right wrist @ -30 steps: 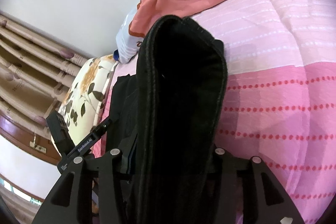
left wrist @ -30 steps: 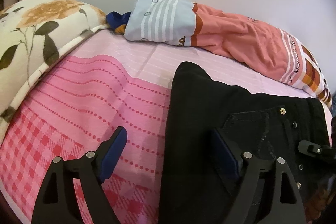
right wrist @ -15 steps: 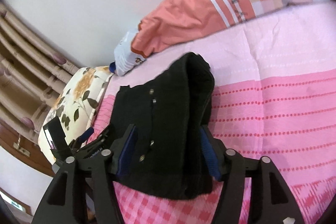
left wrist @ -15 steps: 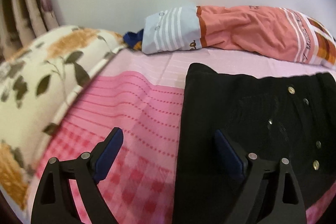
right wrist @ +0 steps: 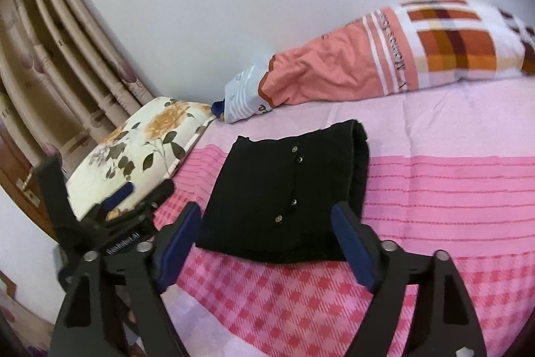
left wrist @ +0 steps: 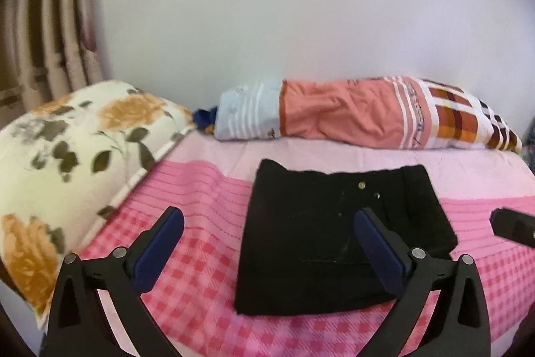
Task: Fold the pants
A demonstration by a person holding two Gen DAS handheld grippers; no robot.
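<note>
Reading both views: pants [left wrist: 337, 243] lie folded on the bed [left wrist: 207, 276], ahead of and below both grippers. Left gripper [left wrist: 267, 243] and right gripper [right wrist: 267, 236] jaws opening, nothing held; right looks nearer.

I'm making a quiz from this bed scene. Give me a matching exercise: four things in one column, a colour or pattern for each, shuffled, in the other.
Things:
1. folded pants
2. pillow
3. bedspread
4. rolled quilt

Descriptions:
A. cream with orange flowers
B. salmon with a checked end
C. black with metal studs
D. pink with stripes and checks

Pairs: 1-C, 2-A, 3-D, 4-B
</note>
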